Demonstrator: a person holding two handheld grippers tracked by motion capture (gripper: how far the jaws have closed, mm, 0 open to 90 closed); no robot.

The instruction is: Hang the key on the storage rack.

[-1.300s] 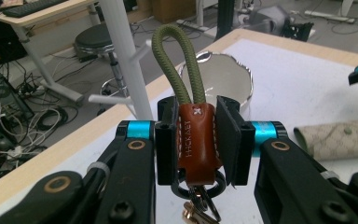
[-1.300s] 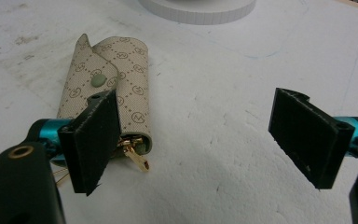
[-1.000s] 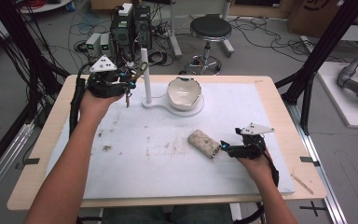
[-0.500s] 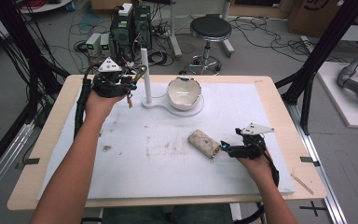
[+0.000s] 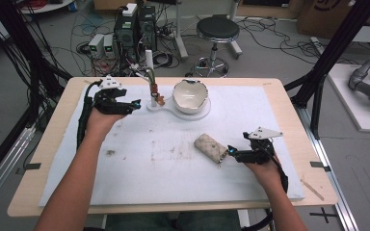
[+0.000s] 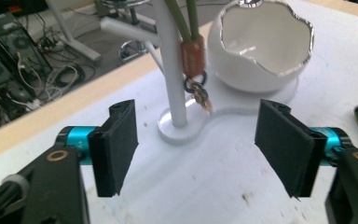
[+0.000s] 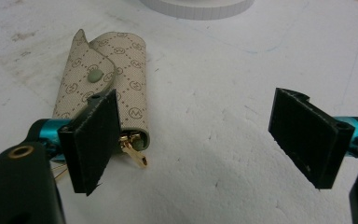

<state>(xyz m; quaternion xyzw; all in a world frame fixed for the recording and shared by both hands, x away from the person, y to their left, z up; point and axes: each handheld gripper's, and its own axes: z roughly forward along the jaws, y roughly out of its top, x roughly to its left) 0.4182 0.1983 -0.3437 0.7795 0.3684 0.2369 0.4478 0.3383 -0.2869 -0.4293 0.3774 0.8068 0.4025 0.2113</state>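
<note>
White matting covers the tabletop (image 5: 125,192). Near its far edge stands a white stand (image 5: 150,72) with a bowl (image 5: 191,95) on its base; a small charm (image 6: 196,88) hangs beside the post. Left tongs (image 5: 136,104), near the far left corner, are released, jaws wide apart, facing the post. A beige patterned pouch (image 5: 212,147) lies right of centre. Right tongs (image 5: 226,155), also released, sit just beside it, one jaw near its end.

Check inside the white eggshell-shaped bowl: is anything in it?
The bowl looks empty: the left gripper view shows bare white inner wall. Its bottom is hidden behind the jagged silver rim, so something small there cannot be ruled out.
</note>
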